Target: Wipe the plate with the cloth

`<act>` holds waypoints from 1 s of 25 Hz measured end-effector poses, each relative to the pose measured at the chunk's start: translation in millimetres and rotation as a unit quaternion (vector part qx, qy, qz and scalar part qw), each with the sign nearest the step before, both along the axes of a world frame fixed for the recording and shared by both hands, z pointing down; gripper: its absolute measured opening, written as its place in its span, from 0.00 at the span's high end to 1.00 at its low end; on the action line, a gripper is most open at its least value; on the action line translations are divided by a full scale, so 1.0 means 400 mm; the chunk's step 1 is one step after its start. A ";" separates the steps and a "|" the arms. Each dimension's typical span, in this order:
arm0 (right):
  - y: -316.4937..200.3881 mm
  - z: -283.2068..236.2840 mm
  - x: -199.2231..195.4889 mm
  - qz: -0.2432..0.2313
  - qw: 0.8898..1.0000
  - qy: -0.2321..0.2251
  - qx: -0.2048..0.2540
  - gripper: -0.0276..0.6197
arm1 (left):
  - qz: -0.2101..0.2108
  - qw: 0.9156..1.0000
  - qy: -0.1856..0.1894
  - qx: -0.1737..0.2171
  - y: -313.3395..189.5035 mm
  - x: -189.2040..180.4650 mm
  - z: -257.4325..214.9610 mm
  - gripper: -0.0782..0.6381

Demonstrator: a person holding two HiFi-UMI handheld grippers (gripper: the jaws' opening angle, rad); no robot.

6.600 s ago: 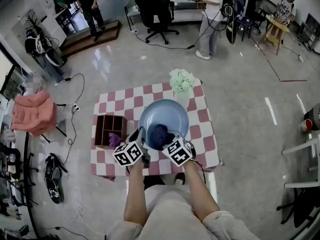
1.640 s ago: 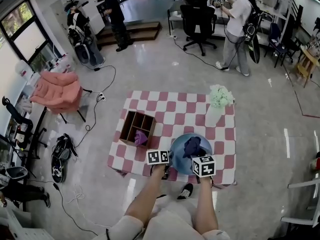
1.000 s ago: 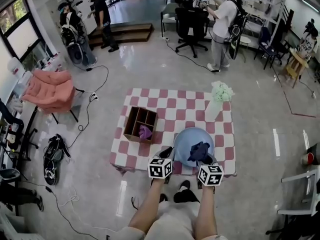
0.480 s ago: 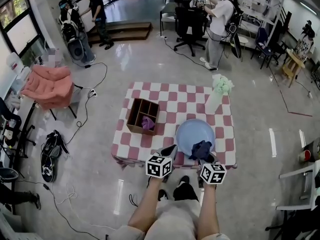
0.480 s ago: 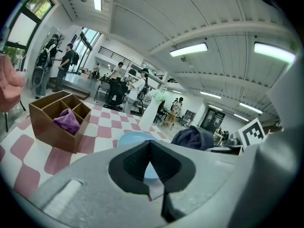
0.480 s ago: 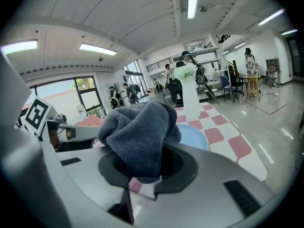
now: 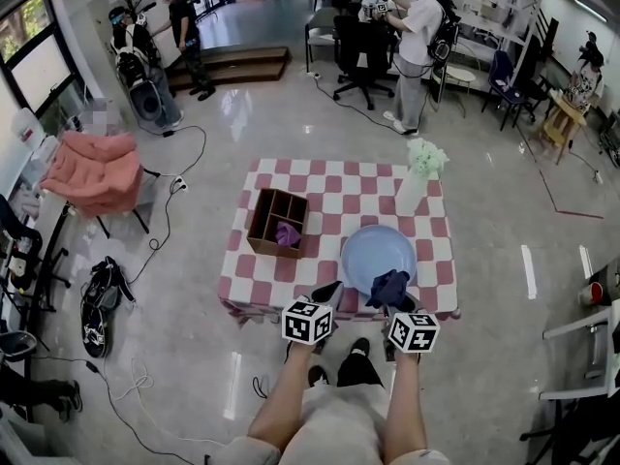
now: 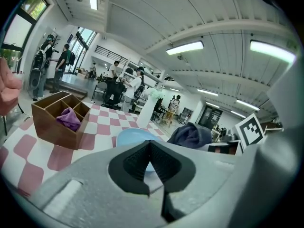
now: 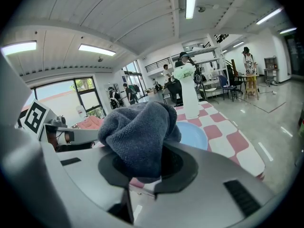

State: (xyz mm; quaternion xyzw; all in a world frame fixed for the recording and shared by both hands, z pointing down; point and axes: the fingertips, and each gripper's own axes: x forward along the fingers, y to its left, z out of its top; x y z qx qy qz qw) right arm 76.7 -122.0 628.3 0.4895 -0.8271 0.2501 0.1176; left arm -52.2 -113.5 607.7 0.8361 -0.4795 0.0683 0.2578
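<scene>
Cloth [image 7: 390,287], drawn back to near rim of plate [image 7: 373,248], in right hand-held gripper [image 7: 395,306]

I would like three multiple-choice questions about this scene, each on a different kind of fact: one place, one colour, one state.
1. The purple cloth lies: A on the floor; B on a chair; C in a compartment of the wooden box.
2. The plate is: A light blue; B red; C green.
3. The right gripper is: A open and empty; B shut on the dark blue cloth; C shut on the plate's rim.

Answers: 1 C, the head view shows it inside the box. 2 A, it is pale blue against the checked tablecloth. 3 B, the right gripper view shows the cloth pinched between its jaws.
</scene>
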 end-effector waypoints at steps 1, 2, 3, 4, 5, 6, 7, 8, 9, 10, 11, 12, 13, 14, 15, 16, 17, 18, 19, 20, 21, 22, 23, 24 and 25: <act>0.004 -0.001 -0.001 -0.001 1.000 0.001 0.000 0.82 | 0.000 1.000 0.000 0.001 0.002 0.001 -0.002 0.88; 0.007 -0.002 0.000 -0.002 1.000 0.001 0.000 0.82 | 0.001 1.000 0.000 0.001 0.004 0.004 -0.004 0.88; 0.011 -0.002 0.001 -0.002 1.000 0.002 -0.001 0.82 | 0.003 1.000 0.000 0.002 0.005 0.008 -0.005 0.88; 0.014 -0.002 0.001 -0.002 1.000 0.002 -0.002 0.82 | 0.006 1.000 0.000 0.002 0.007 0.012 -0.006 0.88; 0.018 -0.001 0.001 -0.003 1.000 0.003 -0.003 0.82 | 0.008 1.000 0.000 0.003 0.009 0.015 -0.007 0.88; 0.021 -0.001 0.001 -0.003 1.000 0.004 -0.004 0.82 | 0.010 1.000 0.000 0.003 0.011 0.017 -0.008 0.88; 0.025 0.000 0.000 -0.004 1.000 0.006 -0.005 0.82 | 0.011 1.000 0.001 0.003 0.013 0.019 -0.009 0.88; 0.028 0.001 -0.002 -0.005 1.000 0.007 -0.005 0.82 | 0.011 1.000 0.001 0.003 0.015 0.019 -0.009 0.88; 0.031 0.003 -0.003 -0.005 1.000 0.009 -0.006 0.82 | 0.011 1.000 0.002 0.003 0.017 0.018 -0.009 0.88; 0.034 0.005 -0.004 -0.007 1.000 0.010 -0.006 0.82 | 0.011 1.000 0.002 0.002 0.018 0.018 -0.009 0.88; 0.036 0.007 -0.005 -0.008 1.000 0.012 -0.007 0.82 | 0.011 1.000 0.002 0.002 0.019 0.018 -0.009 0.88; 0.038 0.008 -0.006 -0.008 1.000 0.013 -0.007 0.82 | 0.011 1.000 0.002 0.003 0.020 0.018 -0.010 0.88; 0.041 0.009 -0.007 -0.009 1.000 0.014 -0.007 0.82 | 0.011 1.000 0.003 0.003 0.021 0.018 -0.010 0.88; 0.044 0.010 -0.009 -0.010 1.000 0.015 -0.007 0.82 | 0.011 1.000 0.003 0.002 0.021 0.017 -0.010 0.88; 0.047 0.010 -0.011 -0.011 1.000 0.015 -0.007 0.82 | 0.010 1.000 0.005 0.002 0.021 0.016 -0.011 0.88; 0.049 0.010 -0.014 -0.012 1.000 0.015 -0.006 0.82 | 0.010 1.000 0.006 0.002 0.020 0.017 -0.011 0.88; 0.050 0.009 -0.015 -0.012 1.000 0.015 -0.006 0.82 | 0.011 1.000 0.006 0.002 0.019 0.019 -0.012 0.88; 0.051 0.008 -0.015 -0.012 1.000 0.015 -0.005 0.82 | 0.013 1.000 0.007 0.003 0.018 0.022 -0.012 0.88; 0.052 0.007 -0.014 -0.012 1.000 0.016 -0.005 0.82 | 0.015 1.000 0.007 0.003 0.018 0.025 -0.012 0.88; 0.052 0.006 -0.013 -0.012 1.000 0.016 -0.004 0.82 | 0.016 1.000 0.007 0.003 0.018 0.028 -0.012 0.88; 0.052 0.005 -0.012 -0.012 1.000 0.017 -0.004 0.82 | 0.018 1.000 0.007 0.003 0.018 0.030 -0.012 0.88; 0.052 0.004 -0.012 -0.012 1.000 0.018 -0.003 0.82 | 0.019 1.000 0.006 0.003 0.018 0.032 -0.012 0.88; 0.051 0.003 -0.011 -0.011 1.000 0.018 -0.003 0.82 | 0.020 1.000 0.005 0.003 0.017 0.033 -0.012 0.88; 0.049 0.001 -0.011 -0.010 1.000 0.018 -0.003 0.82 | 0.022 1.000 0.004 0.004 0.016 0.033 -0.012 0.88; 0.048 0.001 -0.012 -0.009 1.000 0.018 -0.003 0.82 | 0.022 1.000 0.004 0.004 0.015 0.032 -0.013 0.88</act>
